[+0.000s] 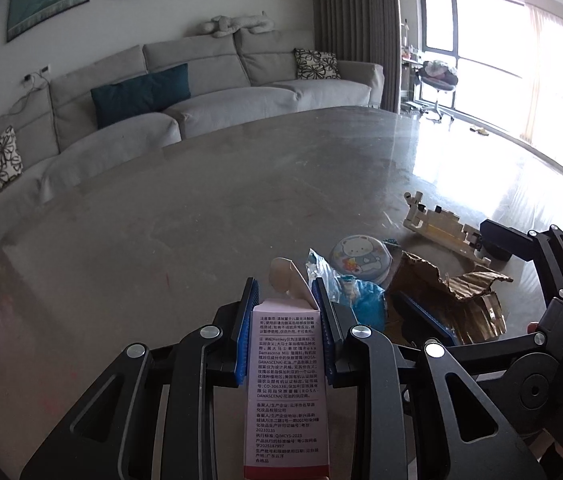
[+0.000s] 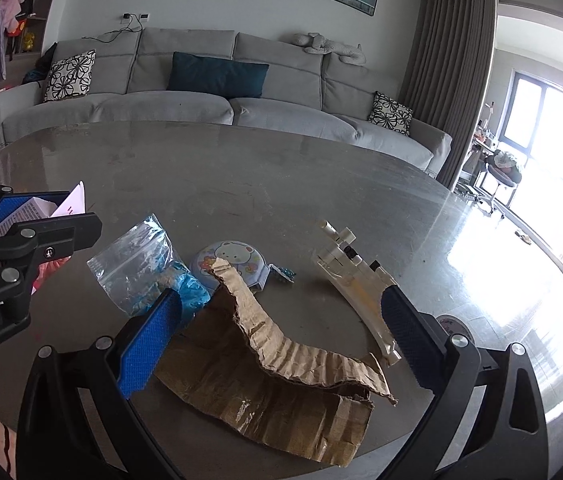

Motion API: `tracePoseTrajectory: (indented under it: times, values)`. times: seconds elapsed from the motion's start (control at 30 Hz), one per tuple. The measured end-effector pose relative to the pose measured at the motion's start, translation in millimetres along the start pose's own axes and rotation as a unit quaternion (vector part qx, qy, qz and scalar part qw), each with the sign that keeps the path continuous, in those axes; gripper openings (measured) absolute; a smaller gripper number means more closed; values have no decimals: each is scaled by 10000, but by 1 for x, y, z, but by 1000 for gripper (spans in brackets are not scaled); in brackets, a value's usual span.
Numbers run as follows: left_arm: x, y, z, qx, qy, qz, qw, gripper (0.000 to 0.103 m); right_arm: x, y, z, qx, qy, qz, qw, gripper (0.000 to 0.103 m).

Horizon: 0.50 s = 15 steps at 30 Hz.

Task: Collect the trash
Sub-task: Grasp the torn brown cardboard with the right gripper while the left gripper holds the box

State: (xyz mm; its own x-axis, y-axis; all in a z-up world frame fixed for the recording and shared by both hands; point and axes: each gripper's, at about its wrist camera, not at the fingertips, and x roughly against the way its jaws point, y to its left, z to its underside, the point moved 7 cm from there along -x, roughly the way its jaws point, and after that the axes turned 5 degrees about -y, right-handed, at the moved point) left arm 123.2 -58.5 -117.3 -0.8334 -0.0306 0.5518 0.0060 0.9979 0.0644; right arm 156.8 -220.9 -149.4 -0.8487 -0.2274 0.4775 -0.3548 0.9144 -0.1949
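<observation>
left tongs [image 1: 286, 322]: clamped on pink carton [image 1: 286, 380] | right tongs [image 2: 281, 334]: spread wide, empty | torn cardboard [image 2: 281, 376]: on bench [image 2: 241, 184] near edge, directly between right tongs' fingers, long axis seemingly crosswise | right nearer.

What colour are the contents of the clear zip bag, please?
Blue contents in the clear zip bag, clearest in the right wrist view.
</observation>
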Motion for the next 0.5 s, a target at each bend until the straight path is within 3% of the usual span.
tracePoseTrajectory:
  times: [0.1, 0.17, 0.2, 0.27, 0.3, 0.5]
  values:
    - [-3, 4, -1, 46, 52, 0, 10000, 29, -4, 2, 0, -27, 41, -128, 9999, 95]
    - [-3, 5, -1, 41, 52, -21, 10000, 29, -8, 3, 3, 1, 154, -136, 9998, 59]
    - [-4, 5, -1, 31, 57, -24, 10000, 29, -10, 3, 5, 12, 225, -153, 9996, 51]
    - [-4, 5, -2, 57, 69, -11, 10000, 29, -10, 3, 9, -2, 249, -139, 9996, 22]
    - [-4, 5, -2, 54, 65, -12, 10000, 29, -9, 2, 12, -16, 273, -125, 9995, 16]
    - [-3, 5, -2, 59, 56, -17, 10000, 29, -4, -1, 13, -78, 241, -175, 9995, 10]
